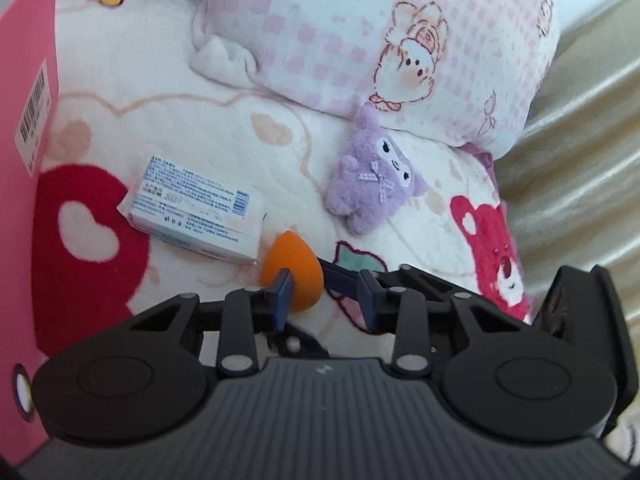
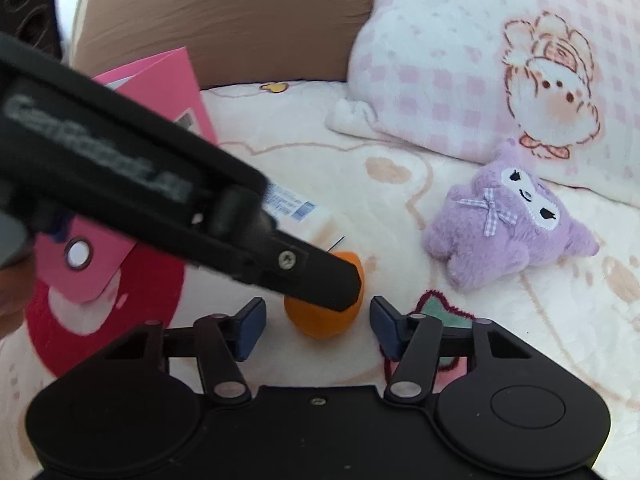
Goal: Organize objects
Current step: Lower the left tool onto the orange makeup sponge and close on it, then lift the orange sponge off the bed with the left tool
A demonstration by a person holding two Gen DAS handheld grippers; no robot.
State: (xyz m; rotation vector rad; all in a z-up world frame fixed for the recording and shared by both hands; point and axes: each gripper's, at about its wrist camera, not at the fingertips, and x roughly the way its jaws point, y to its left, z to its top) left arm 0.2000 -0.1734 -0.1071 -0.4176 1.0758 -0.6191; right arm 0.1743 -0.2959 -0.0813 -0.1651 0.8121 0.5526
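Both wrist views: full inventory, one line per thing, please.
makeup sponge: 1, orange, on the blanket between the right gripper's open fingers
small carton: 1, white with blue print, lying flat left of the sponge
plush toy: 1, purple with a checked bow, against the pillow's front edge
pillow: 1, white with pink checks and a cartoon print, at the back
cushion: 1, brown, back left
cardboard container: 1, pink with a barcode label, far left
blanket: 1, cream with red hearts and a red bear, under everything
fabric: 1, beige and shiny, right edge
left gripper: 1, black with blue pads, tip at the sponge
right gripper: 1, black with blue pads, straddling the sponge
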